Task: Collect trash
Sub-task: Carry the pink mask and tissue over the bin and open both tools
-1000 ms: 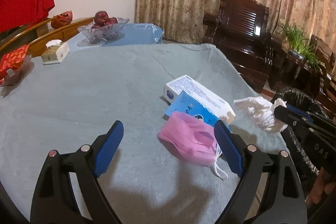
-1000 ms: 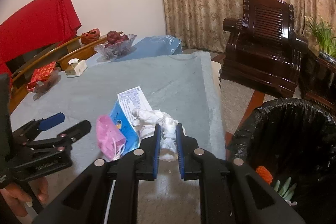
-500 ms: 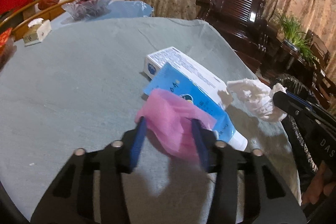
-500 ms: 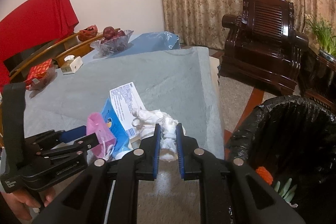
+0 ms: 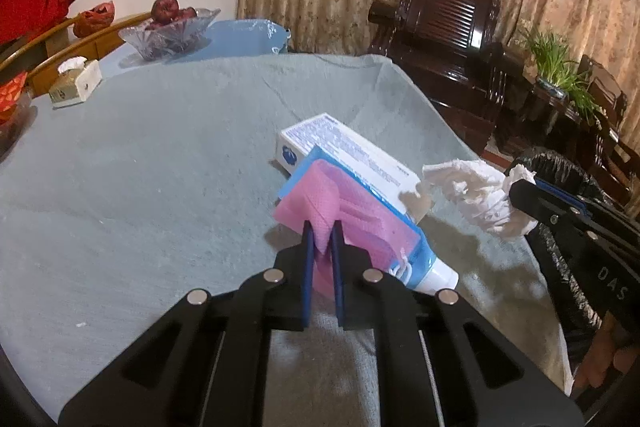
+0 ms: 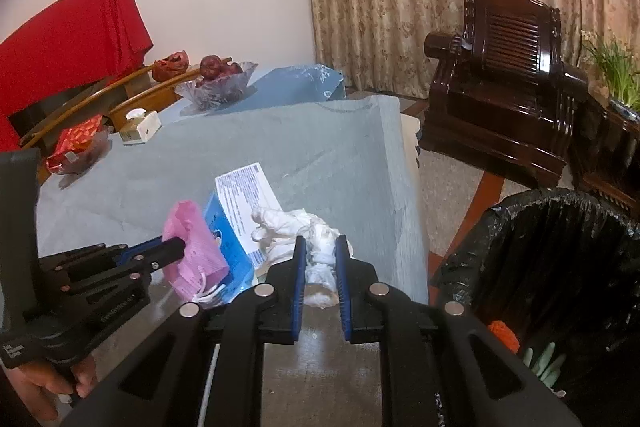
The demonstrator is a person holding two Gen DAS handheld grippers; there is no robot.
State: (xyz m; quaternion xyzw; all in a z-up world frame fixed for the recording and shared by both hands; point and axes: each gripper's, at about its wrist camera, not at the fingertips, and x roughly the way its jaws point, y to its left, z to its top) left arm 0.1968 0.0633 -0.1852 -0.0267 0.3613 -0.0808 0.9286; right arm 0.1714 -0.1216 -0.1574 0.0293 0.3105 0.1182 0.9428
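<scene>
My left gripper (image 5: 321, 227) is shut on a pink face mask (image 5: 352, 211), pinching it above the grey tablecloth; the mask also shows in the right wrist view (image 6: 196, 251). My right gripper (image 6: 320, 247) is shut on a crumpled white tissue (image 6: 298, 227), held near the table's right edge; the tissue also shows in the left wrist view (image 5: 476, 193). A blue toothpaste tube (image 5: 420, 259) and a white carton (image 5: 344, 151) lie on the cloth under the mask. A bin with a black liner (image 6: 560, 267) stands on the floor to the right.
A glass fruit bowl (image 5: 168, 31), a tissue box (image 5: 74, 83) and a blue bag (image 5: 240, 35) sit at the table's far side. A dark wooden armchair (image 6: 508, 83) and a potted plant (image 5: 556, 63) stand beyond the table.
My left gripper came forward over the pink mask, closed on it and lifted it off the cloth. My right gripper kept its hold on the tissue and barely moved.
</scene>
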